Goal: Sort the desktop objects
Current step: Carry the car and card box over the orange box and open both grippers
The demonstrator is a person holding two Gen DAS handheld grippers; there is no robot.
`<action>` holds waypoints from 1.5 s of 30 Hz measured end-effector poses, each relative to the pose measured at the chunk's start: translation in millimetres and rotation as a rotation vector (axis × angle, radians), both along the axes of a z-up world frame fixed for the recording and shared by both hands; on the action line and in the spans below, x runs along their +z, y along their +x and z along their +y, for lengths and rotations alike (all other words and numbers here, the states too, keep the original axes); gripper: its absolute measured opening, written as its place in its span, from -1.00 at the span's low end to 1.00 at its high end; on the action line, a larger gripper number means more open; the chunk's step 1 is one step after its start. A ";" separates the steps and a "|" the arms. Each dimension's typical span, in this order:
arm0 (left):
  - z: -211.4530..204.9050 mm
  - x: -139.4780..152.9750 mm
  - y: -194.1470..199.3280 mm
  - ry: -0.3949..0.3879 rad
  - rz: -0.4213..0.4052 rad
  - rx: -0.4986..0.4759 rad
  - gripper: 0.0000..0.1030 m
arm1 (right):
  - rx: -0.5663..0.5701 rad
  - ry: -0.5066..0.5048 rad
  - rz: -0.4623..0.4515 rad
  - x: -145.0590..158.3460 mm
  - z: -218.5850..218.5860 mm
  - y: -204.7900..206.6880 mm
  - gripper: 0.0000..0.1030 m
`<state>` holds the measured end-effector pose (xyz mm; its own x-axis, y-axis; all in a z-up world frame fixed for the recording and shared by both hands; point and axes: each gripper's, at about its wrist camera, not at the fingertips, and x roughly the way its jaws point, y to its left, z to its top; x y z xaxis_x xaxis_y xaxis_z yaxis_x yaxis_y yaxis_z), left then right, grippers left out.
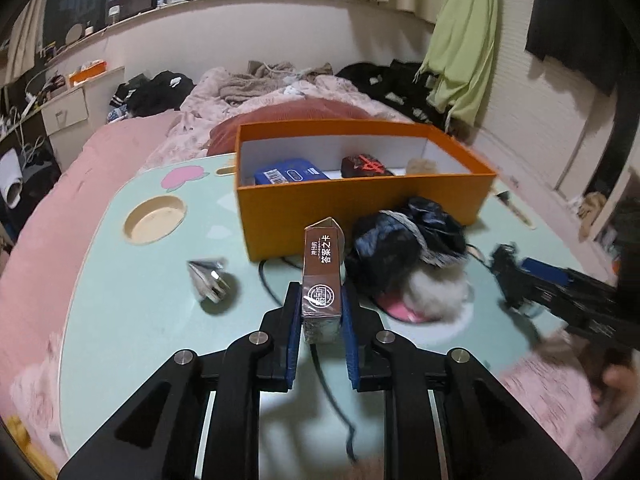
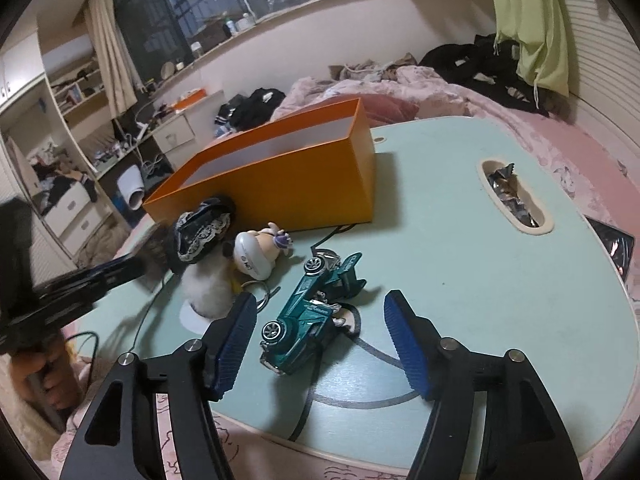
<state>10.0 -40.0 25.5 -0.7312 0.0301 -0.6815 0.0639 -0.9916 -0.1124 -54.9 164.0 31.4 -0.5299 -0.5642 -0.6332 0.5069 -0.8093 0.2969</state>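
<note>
Card box (image 1: 323, 280) clamped in left tool (image 1: 321, 312), base hidden, right tool (image 1: 520, 284) blurred

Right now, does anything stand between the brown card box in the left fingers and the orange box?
Nothing visible blocks it. The brown card box faces the orange box over bare table. The dark lace bundle lies just right of that line.

One orange box (image 1: 360, 204), one brown card pack (image 1: 323, 276), one teal toy car (image 2: 308, 312) and two keychain figures (image 2: 260, 252) are sitting here.
</note>
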 end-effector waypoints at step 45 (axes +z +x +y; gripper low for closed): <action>-18.3 35.0 -77.6 0.122 0.016 0.030 -0.31 | 0.055 -0.162 -0.010 52.3 -33.9 -93.3 0.41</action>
<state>-67.6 -58.3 60.5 -0.7435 0.0900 -0.6627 0.0903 -0.9683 -0.2329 -148.2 130.0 83.7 -0.4895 -0.6872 -0.5368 0.5455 -0.7216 0.4263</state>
